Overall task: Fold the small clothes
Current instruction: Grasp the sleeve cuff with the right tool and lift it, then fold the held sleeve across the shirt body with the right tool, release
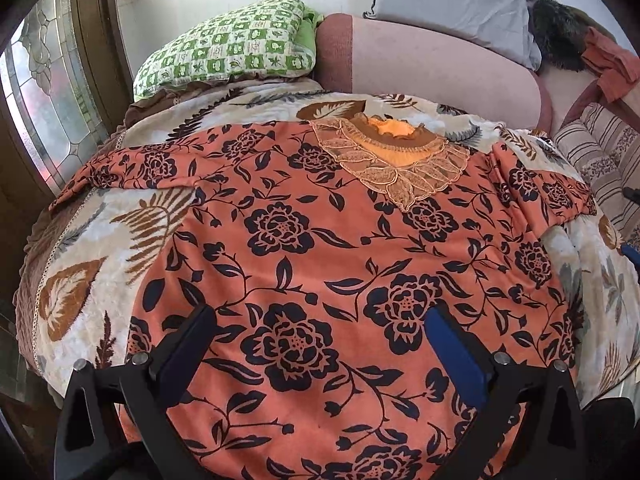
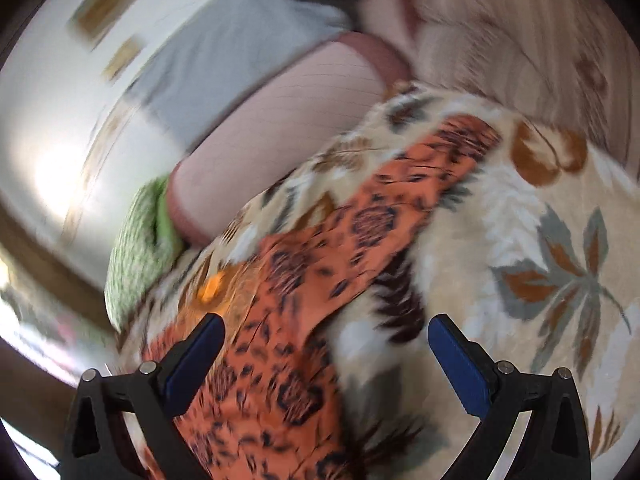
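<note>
An orange dress with black flowers [image 1: 320, 248] lies spread flat on a leaf-patterned bedspread [image 1: 100, 232], its lace collar [image 1: 396, 164] at the far end and both short sleeves out to the sides. My left gripper [image 1: 320, 320] hovers open over the dress's lower part, nothing between its fingers. In the blurred right wrist view, my right gripper [image 2: 326, 328] is open above the dress's right sleeve [image 2: 360, 232] and the bedspread [image 2: 540, 240], holding nothing.
A green checked pillow [image 1: 228, 48], a pink bolster [image 1: 432, 68] and a grey pillow [image 1: 452, 4] line the head of the bed. A striped cushion [image 1: 592, 152] lies at the right. A stained-glass window [image 1: 44, 100] stands at the left.
</note>
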### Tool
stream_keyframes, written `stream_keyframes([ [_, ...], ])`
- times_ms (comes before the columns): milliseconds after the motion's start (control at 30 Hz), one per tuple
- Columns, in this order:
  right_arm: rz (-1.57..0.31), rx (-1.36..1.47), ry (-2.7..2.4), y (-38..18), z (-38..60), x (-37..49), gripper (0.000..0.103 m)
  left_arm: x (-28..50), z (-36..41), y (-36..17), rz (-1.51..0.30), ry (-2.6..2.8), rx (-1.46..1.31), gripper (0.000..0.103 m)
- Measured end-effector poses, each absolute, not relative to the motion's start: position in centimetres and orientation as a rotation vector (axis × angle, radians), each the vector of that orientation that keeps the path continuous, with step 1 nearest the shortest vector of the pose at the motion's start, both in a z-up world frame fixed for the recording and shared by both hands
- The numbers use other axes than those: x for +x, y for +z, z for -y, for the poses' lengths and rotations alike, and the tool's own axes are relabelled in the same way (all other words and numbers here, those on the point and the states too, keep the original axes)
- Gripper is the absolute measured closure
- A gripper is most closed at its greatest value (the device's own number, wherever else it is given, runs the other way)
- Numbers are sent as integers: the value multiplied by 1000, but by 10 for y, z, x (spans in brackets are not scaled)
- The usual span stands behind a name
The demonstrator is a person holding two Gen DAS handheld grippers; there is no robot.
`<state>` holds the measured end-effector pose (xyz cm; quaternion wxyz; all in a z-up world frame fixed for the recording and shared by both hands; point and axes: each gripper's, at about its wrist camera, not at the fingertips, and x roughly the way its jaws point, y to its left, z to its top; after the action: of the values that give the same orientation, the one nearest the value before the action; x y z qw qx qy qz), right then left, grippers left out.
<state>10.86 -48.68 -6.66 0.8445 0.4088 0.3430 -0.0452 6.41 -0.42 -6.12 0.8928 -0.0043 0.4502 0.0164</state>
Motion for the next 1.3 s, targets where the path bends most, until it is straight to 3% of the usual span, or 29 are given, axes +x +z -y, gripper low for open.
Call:
stream_keyframes([
  [200,-740,1150,-202,-129,593,165,10,79,6,-78,-940,38,22,0],
  [233,-737,1177,-213,-137,603,173,18,83,5,-80,-943,41,26,0],
  [300,-712,1238,-212,-146,620,190,24,90,3,-84,-941,52,19,0],
  [500,-715,1202,-301,-156,647,235,26,113,0,-95,-952,63,-10,0],
  [600,-708,1194,-319,-152,652,247,33,118,3,-102,-967,59,-4,0],
  [667,-734,1202,-351,-162,658,250,88,120,4,-104,-970,58,4,0],
  [833,-697,1118,-346,-151,655,248,93,116,-8,-101,-956,74,10,0],
  [967,-579,888,-273,-63,615,246,93,113,-27,-93,-924,83,-50,0],
  [1167,-446,610,22,73,464,246,93,100,-51,-79,-864,79,-130,0],
  [1300,-439,530,234,103,328,243,93,86,-72,-71,-821,87,-178,0],
])
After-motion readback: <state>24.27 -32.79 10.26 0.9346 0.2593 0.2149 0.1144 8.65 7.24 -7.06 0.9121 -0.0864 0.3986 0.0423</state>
